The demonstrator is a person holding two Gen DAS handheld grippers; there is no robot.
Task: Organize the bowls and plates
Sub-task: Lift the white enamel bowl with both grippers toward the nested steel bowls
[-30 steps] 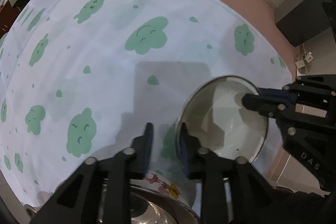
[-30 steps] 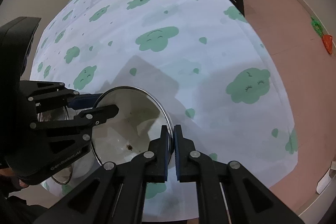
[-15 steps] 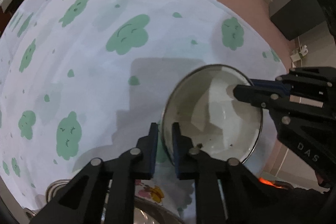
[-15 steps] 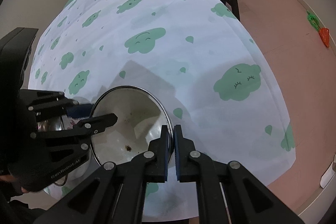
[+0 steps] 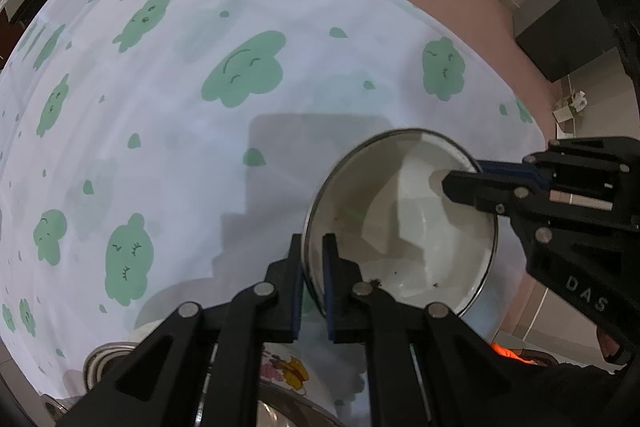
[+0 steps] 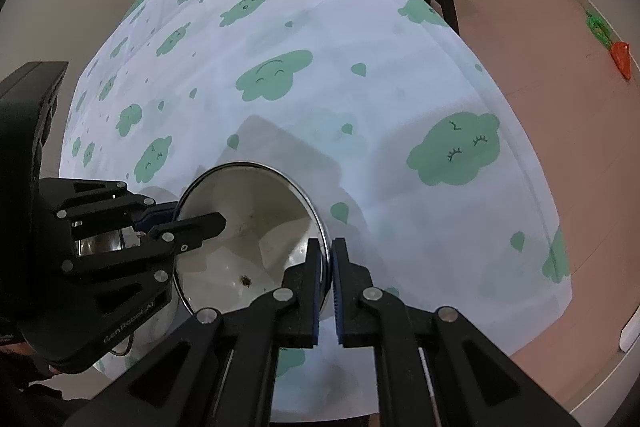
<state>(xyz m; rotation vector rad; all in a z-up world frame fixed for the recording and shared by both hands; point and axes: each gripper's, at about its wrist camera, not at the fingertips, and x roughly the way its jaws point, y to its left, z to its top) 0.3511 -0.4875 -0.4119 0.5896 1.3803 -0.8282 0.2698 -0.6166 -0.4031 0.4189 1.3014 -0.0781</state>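
Left gripper (image 5: 311, 263): I am pinching the near rim of the white bowl (image 5: 404, 223) between its fingers.
Right gripper (image 6: 326, 259): I am clamping the opposite rim of the same bowl, fingers pressed onto the thin edge.
White bowl: I am holding it above the bench (image 5: 160, 115), tilted, with dark specks inside.
Metal bowl (image 5: 104, 361): sitting on the bench beside the white bowl, below the left gripper.
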